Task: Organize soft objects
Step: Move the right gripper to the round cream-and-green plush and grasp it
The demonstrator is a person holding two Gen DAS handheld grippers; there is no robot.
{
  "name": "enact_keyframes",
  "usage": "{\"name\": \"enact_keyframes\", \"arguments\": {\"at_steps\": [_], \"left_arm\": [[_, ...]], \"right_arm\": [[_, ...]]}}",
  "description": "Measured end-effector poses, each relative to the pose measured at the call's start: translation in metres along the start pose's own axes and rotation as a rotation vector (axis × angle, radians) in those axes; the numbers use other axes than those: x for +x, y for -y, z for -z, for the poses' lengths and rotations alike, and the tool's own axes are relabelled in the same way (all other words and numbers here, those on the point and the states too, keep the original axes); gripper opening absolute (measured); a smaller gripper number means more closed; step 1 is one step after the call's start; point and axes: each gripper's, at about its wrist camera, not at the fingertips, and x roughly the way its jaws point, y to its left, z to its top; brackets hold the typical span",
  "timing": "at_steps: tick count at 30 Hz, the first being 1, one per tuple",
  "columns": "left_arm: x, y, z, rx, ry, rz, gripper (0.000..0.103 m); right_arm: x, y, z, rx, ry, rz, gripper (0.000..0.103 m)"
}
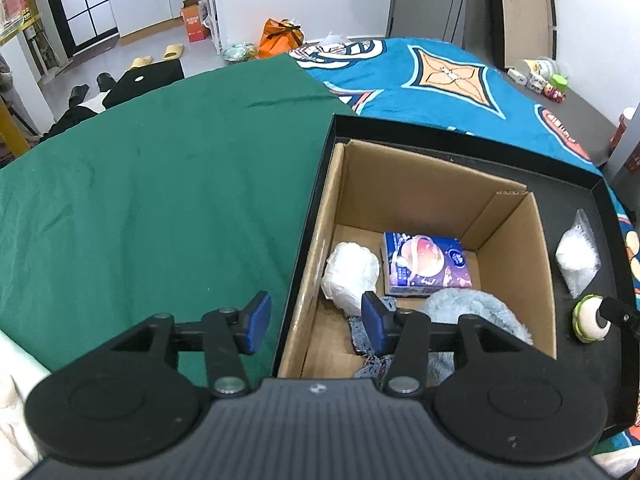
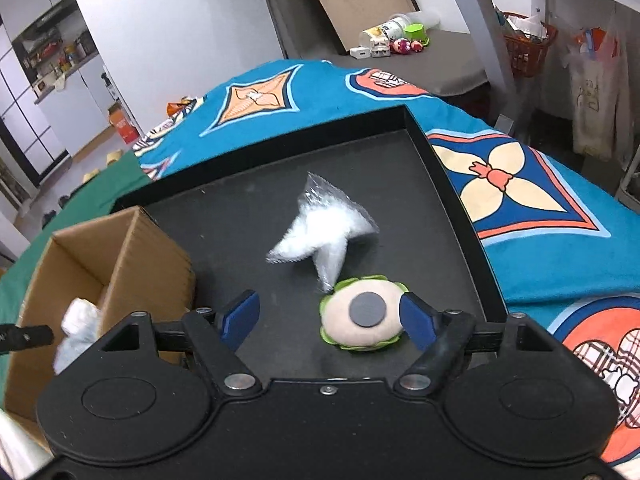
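Observation:
A cardboard box [image 1: 404,184] stands in a black tray [image 1: 560,184]. Inside lie a white crumpled wad [image 1: 352,272], a tissue pack [image 1: 424,264], a grey-blue fluffy item [image 1: 476,308] and a blue knitted cloth [image 1: 360,336]. My left gripper [image 1: 316,320] is open above the box's left wall, holding nothing. On the tray lie a clear bag of white filling [image 2: 320,228] and a round beige plush with a green rim [image 2: 360,320]. My right gripper [image 2: 328,318] is open and low over the tray. The plush lies between its fingers, close against the right pad [image 2: 416,320].
The tray rests on a bed with a green cloth [image 1: 160,200] and a blue patterned blanket [image 2: 520,200]. The tray's raised rim [image 2: 452,200] runs along the right. Small toys and a bottle [image 2: 392,40] sit on a grey surface beyond the bed.

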Motion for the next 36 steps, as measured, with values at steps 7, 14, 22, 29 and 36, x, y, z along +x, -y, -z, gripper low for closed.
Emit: {"name": "enact_keyframes", "arguments": {"at_steps": [7,14,22,29,36], "left_arm": [[0.005,0.010,-0.001,0.018,-0.004,-0.021,0.049],[0.011,0.014,-0.001,0.025,-0.025,-0.038,0.049],[0.013,0.022,0.001,0.047,-0.024,-0.061,0.054],[0.013,0.021,0.002,0.046,-0.023,-0.057,0.054],[0.010,0.019,0.002,0.044,-0.019,-0.049,0.054]], "right_arm": [[0.017,0.010,0.003,0.020,-0.025,0.024,0.079],[0.036,0.010,0.005,0.006,-0.068,0.045,0.079],[0.045,0.008,0.009,-0.028,-0.094,0.086,0.077],[0.041,0.006,0.011,-0.055,-0.095,0.116,0.053],[0.027,0.004,0.012,-0.041,-0.087,0.101,0.053]]}}
